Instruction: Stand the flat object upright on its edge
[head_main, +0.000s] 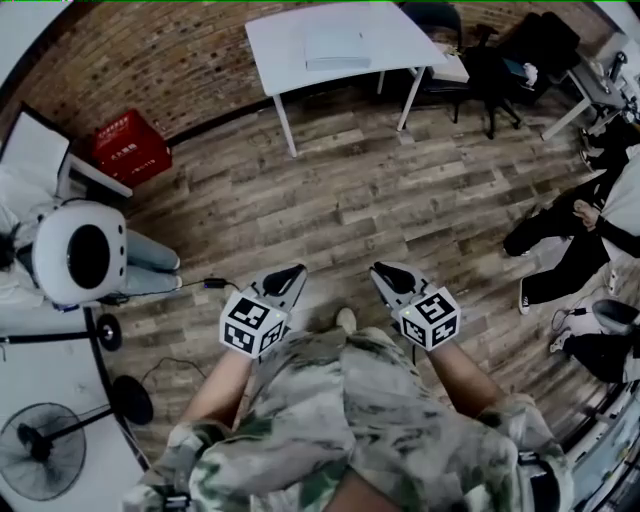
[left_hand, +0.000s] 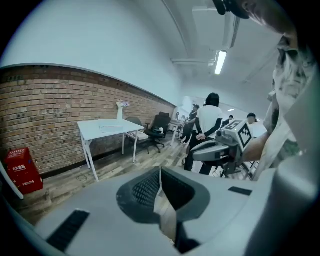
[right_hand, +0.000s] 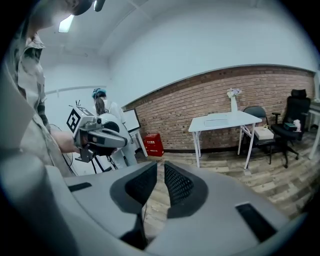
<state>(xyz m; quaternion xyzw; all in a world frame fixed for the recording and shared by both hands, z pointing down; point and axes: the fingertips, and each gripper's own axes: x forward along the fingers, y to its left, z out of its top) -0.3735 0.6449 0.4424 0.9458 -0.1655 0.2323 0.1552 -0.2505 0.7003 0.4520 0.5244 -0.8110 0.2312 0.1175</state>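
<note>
A flat pale object (head_main: 337, 47) lies on the white table (head_main: 400, 28) at the far side of the room, well away from both grippers. It also shows in the left gripper view as the flat object (left_hand: 112, 127) and in the right gripper view as the flat object (right_hand: 216, 120), lying flat each time. My left gripper (head_main: 290, 272) is held in front of my body over the wooden floor, its jaws shut with nothing in them (left_hand: 160, 172). My right gripper (head_main: 385, 270) hangs beside it, jaws a narrow crack apart and empty (right_hand: 161, 167).
A red crate (head_main: 130, 147) stands by the brick wall at left. A white round machine (head_main: 80, 250) and a fan (head_main: 40, 450) are near my left. Office chairs (head_main: 500, 60) stand right of the table, and seated people (head_main: 580, 240) are at the right edge. A cable (head_main: 200, 285) lies on the floor.
</note>
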